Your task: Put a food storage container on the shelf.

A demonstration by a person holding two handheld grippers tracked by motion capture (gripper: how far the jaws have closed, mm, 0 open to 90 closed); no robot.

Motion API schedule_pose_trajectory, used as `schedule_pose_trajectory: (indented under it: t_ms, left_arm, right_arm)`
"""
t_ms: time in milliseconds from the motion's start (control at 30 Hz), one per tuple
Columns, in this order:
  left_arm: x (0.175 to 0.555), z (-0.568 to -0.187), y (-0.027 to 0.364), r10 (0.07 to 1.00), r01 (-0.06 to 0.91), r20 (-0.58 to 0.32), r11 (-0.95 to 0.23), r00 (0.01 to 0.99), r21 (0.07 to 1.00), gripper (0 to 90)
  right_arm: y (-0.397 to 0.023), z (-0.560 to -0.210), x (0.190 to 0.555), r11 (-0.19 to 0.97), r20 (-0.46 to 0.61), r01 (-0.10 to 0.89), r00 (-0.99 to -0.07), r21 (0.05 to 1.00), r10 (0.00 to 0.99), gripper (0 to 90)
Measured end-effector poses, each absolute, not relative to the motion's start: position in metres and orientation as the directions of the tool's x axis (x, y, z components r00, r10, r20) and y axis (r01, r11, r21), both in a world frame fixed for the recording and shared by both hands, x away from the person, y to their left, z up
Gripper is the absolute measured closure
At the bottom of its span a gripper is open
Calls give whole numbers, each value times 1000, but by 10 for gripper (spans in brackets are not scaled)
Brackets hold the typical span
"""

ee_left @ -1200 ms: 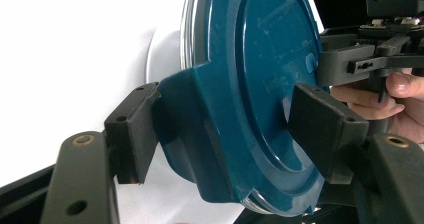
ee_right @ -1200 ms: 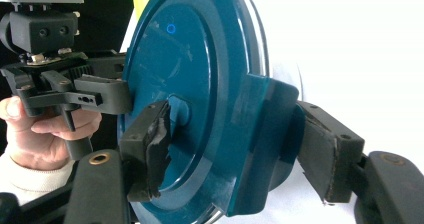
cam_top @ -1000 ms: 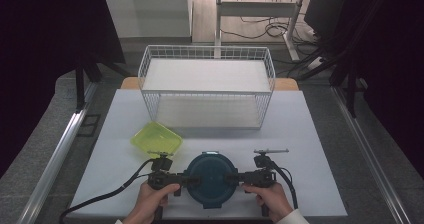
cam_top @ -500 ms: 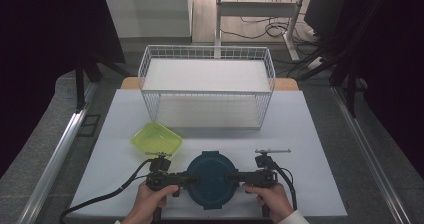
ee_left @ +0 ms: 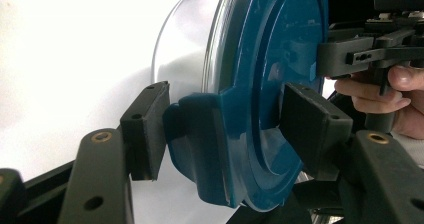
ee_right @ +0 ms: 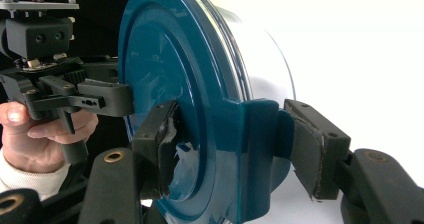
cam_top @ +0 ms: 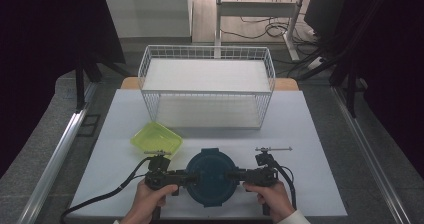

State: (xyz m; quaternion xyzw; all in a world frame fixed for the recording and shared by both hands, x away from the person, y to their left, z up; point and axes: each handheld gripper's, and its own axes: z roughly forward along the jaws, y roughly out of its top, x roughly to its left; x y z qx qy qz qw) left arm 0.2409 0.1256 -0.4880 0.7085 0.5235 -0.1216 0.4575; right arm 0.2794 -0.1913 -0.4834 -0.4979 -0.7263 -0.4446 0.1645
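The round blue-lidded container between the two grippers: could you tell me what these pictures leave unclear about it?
- Contents of the container: the blue lid covers the top in the high view, and glare washes out the clear wall in both gripper views.
- Its underside: rests on the table.
- Left gripper pad contact on the latch tab: too close to judge.

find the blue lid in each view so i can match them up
High view: blue lid at bottom centre, between the two grippers.
Left gripper view: centre to right, its clip tab between the jaws.
Right gripper view: left to centre, its clip tab between the jaws.
Shared landmark: the clear container under the lid.
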Motion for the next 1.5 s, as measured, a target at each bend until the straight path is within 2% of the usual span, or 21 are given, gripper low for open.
schedule_pose_trajectory:
  t_ms: [700, 1133, 1500]
  left_arm:
    - [245, -475, 131, 632, 829, -629, -38, 453, 558, 391]
    - [249, -470, 135, 622, 834, -642, -32, 448, 551, 397]
    - [254, -450, 141, 631, 810, -620, -23, 466, 586, 403]
  right_arm:
    - [-187, -470, 285, 134, 651, 837, -503, 531, 568, 407]
    - [-183, -462, 288, 150, 633, 825, -522, 545, 571, 406]
    - [-178, -446, 295, 142, 632, 810, -540, 568, 556, 406]
